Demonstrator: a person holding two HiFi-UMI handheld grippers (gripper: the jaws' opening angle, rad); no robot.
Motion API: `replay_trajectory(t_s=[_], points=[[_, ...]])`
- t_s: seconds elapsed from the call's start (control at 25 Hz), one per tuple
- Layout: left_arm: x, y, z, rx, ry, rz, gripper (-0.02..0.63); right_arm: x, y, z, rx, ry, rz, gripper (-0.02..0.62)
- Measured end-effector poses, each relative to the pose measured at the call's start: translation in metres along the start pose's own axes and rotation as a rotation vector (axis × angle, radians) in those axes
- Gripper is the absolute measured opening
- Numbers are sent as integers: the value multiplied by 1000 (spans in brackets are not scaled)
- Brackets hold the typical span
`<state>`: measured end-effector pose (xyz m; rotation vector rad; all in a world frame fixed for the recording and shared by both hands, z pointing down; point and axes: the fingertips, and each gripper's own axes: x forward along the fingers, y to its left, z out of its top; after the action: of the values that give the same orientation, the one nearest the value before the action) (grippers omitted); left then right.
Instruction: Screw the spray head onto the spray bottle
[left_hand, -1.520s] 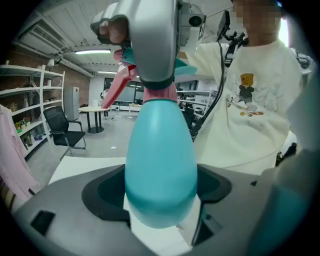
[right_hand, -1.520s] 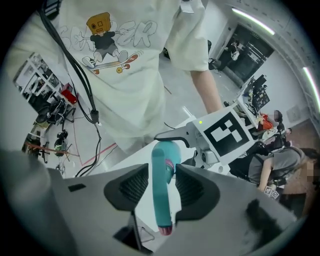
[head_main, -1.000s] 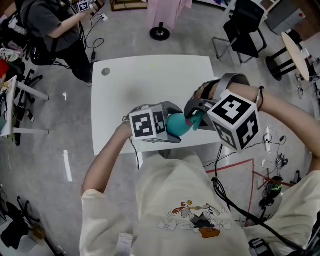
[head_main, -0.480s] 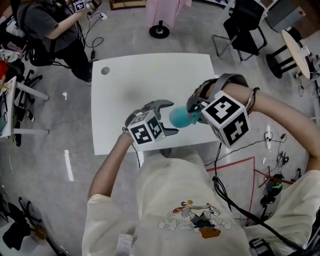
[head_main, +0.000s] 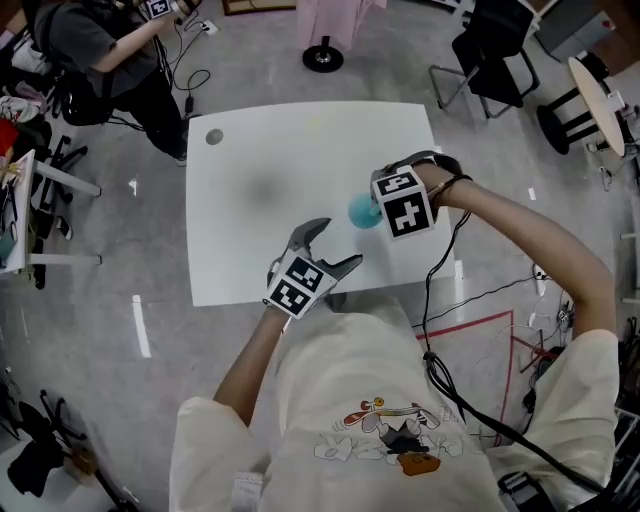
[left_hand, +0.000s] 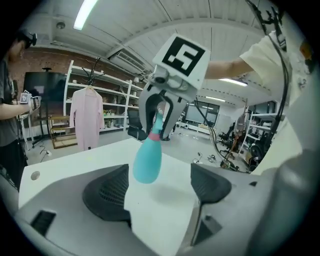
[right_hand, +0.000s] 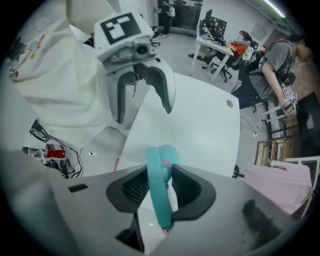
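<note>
Holding one spray bottle (head_main: 362, 211), right gripper (right_hand: 161, 186), left gripper (head_main: 335, 245)

Teal, pink-collared spray bottle (left_hand: 147, 161), nearly upright, teal spray head (right_hand: 158, 200) on top, gripped in the right gripper (right_hand: 162, 181).

The left gripper (head_main: 334, 244) tilted downward, jaws apart. The right gripper (right_hand: 161, 189) pointed straight down, clamped on the spray head (right_hand: 156, 170)

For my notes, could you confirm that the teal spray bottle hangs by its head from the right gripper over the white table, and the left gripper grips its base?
Not quite: the left gripper grips nothing; the left gripper view shows its jaws open, clear of the spray bottle, which the right gripper alone holds. The rest is right.
</note>
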<state>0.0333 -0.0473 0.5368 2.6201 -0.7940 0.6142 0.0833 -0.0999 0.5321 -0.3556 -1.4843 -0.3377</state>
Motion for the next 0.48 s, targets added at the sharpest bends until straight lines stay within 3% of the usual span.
replay_trajectory(t_s=[0.12, 0.28, 0.32, 0.48], points=[[-3, 2, -1, 1, -1, 52, 338, 34, -11, -2, 50, 11, 12, 127], [-16, 21, 0, -98, -38, 156, 40, 70, -20, -2, 98, 35, 43, 127], [-19, 26, -1, -138, -42, 165, 8, 76, -21, -1, 107, 37, 51, 127], [-23, 30, 3, -229, -65, 140, 6, 92, -20, 2, 138, 32, 78, 128]])
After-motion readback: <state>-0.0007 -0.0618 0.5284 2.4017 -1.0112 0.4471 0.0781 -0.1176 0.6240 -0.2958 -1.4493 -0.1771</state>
